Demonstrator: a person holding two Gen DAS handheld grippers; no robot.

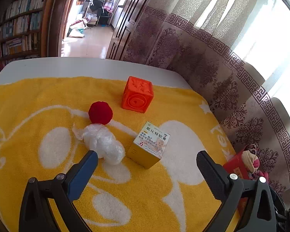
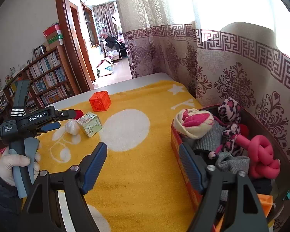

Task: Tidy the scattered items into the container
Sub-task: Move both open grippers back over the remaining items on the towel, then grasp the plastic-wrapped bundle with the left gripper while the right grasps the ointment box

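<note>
While both tools hovered over the yellow towel (image 1: pixel 148 197), four items lay loose on it: an orange cube (image 1: pixel 137 94) at the far side, a red ball (image 1: pixel 100 113) nearer and to its left, a plastic-wrapped bundle (image 1: pixel 103 144) touching the ball's near side, and a small medicine carton (image 1: pixel 148 145) just right of the bundle. The container (image 2: pixel 178 147), a red box at the right edge by the curtain (image 2: pixel 232 67), already held rolled socks, grey cloths and a pink knotted toy (image 2: pixel 261 154).

The left gripper (image 1: pixel 147 157) stood at full spread with nothing between its fingers; one fingertip sat just in front of the bundle, and the carton lay between the two tips but farther off. The right gripper (image 2: pixel 143 152) was likewise wide apart and empty, its right finger near the container's wall.

Handling notes, by judgement:
- Bundle: light, soft, slick film. It would deform under pressure; grip across the thick middle, not the loose twisted tail.
- Carton: light, thin card, crushable. Close on two opposite flat faces.
- Ball: appeared fuzzy and compliant, liable to roll.
- Cube: looked like soft moulded rubber, with flat sides suited to the pads.
</note>
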